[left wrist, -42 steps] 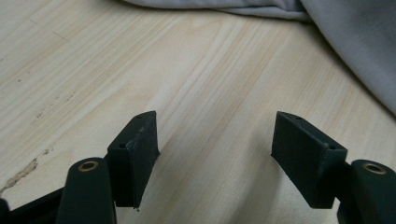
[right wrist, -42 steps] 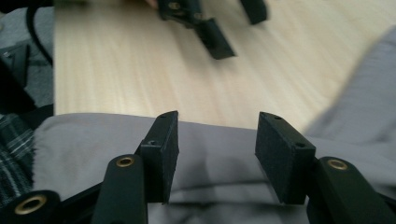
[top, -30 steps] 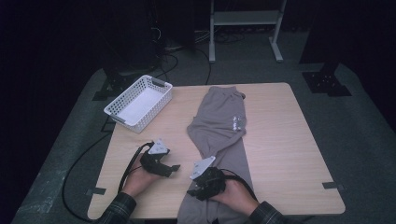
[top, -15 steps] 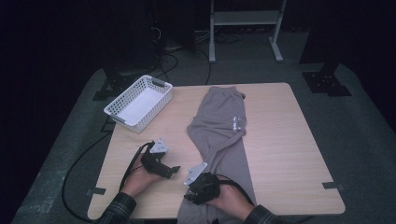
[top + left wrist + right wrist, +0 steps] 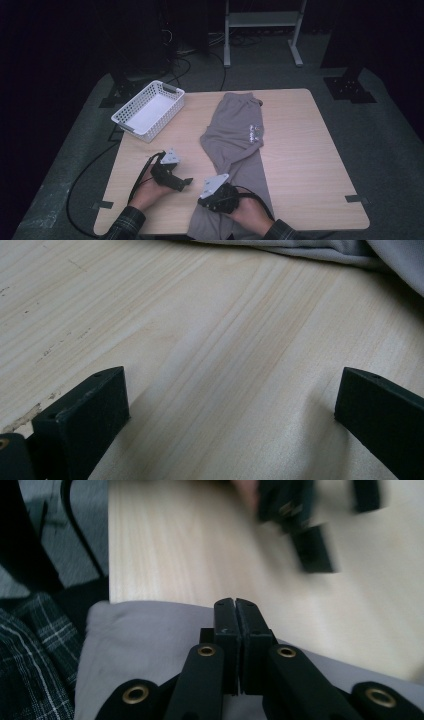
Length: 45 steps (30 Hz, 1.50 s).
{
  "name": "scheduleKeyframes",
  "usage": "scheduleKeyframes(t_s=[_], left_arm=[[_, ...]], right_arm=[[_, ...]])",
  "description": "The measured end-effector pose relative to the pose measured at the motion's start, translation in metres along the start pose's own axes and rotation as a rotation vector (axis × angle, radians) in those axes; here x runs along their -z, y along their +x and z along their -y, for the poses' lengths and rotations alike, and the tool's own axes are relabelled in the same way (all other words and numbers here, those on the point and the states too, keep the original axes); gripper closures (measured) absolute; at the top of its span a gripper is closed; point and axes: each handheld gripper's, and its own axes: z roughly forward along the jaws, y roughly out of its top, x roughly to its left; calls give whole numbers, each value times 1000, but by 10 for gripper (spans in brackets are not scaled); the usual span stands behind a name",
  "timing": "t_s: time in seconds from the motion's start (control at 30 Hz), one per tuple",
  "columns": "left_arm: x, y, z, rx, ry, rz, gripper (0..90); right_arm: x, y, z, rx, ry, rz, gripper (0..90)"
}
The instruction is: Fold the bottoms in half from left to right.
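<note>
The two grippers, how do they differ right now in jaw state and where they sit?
The left gripper has its jaws wide apart over bare table; the right gripper has its jaws pressed together. The left gripper sits beside the grey trousers, apart from them; the right gripper sits over their near edge. Whether it pinches cloth is unclear. Both are black and hand-held.

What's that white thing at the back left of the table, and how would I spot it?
Start at the wooden table and go to its far left corner. There sits a white plastic basket, rectangular, with lattice walls, lying at an angle to the table's edge. Unlike the soft grey trousers spread flat beside it, it is rigid, upright-walled and pale inside.
</note>
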Motion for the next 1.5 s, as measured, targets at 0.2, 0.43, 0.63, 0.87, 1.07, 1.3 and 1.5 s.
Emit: scheduleKeyframes(t_s=[0.2, 0.43, 0.63, 0.87, 1.07, 1.3, 1.5], left_arm=[[0, 0, 0, 3, -2, -1, 3], [0, 0, 0, 5, 1, -2, 3], [0, -1, 0, 7, 1, -3, 3], [0, -1, 0, 12, -3, -4, 3], [0, -1, 0, 11, -3, -6, 3], [0, -1, 0, 11, -3, -6, 3], [0, -1, 0, 11, -3, -6, 3]], right_arm=[[38, -13, 9, -52, -79, 52, 881], [78, -27, 35, -128, -108, 142, 882], [100, -35, 64, -186, -80, 226, 882], [115, -39, 100, -254, -9, 276, 880], [113, -38, 124, -304, 82, 274, 838], [121, -53, 113, -359, -50, 265, 652], [101, -80, 103, -373, -65, 263, 623]])
